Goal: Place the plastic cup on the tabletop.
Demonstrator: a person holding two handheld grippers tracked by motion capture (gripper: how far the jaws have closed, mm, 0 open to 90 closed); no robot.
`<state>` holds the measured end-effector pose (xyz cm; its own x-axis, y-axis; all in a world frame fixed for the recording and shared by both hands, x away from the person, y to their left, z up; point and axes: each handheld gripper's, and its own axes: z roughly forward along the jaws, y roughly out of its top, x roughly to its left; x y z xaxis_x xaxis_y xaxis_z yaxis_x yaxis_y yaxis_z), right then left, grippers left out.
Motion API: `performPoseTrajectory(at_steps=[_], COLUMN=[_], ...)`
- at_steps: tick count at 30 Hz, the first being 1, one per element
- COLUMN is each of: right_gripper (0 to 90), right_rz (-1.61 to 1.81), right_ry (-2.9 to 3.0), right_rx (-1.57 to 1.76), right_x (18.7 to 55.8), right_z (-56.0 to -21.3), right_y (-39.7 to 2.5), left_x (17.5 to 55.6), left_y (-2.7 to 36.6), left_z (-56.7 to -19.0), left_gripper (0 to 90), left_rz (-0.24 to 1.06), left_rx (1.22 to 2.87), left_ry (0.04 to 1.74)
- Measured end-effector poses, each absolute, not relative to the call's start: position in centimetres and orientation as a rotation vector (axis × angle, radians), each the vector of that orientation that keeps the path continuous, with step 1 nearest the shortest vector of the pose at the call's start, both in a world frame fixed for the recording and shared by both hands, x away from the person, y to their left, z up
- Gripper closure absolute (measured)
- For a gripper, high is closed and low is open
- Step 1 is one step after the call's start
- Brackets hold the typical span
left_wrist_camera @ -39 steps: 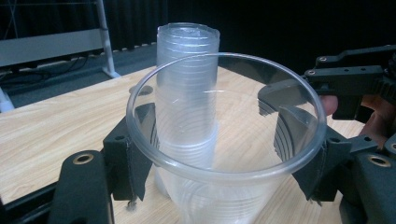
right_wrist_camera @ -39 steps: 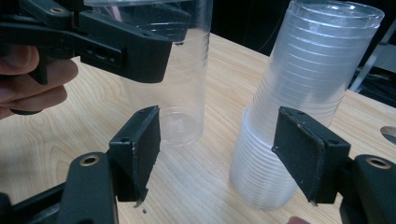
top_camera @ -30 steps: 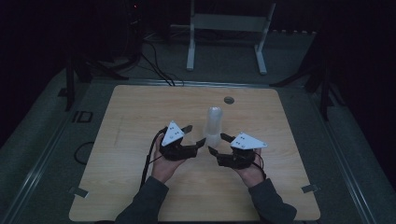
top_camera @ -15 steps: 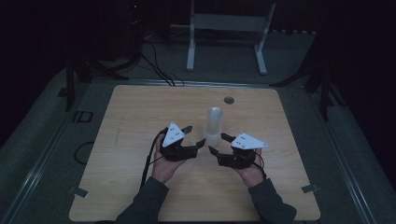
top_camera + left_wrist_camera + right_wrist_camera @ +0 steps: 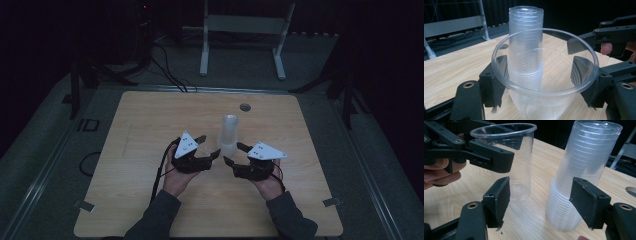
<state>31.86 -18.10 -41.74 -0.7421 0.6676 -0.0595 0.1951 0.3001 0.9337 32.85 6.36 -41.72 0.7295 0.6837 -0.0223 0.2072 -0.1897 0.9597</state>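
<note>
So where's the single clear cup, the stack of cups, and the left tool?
single clear cup (image 5: 516, 165), right gripper view, its side wall.
stack of cups (image 5: 584, 170), right gripper view, its upper half.
left tool (image 5: 209, 146), high view, between its fingertips.

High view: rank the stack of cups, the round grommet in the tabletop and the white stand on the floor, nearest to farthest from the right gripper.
1. Stack of cups, just left of the right gripper.
2. Round grommet, near the table's far edge.
3. White stand, on the floor beyond the table.
</note>
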Motion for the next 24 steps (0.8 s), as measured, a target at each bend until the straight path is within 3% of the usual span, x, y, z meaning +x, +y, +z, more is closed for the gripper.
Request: performPoseTrajectory(at_steps=[24], right_gripper=[32.4], right_rz=[1.45], right_ry=[2.123], right_rx=[0.774], right_x=[31.87], right_z=[-41.61], right_y=[-18.19], left_x=[32.93], left_y=[6.4], left_z=[-42.7], left_gripper=[30.5], left_rz=[0.504], left_rx=[1.754], left_ry=[0.715])
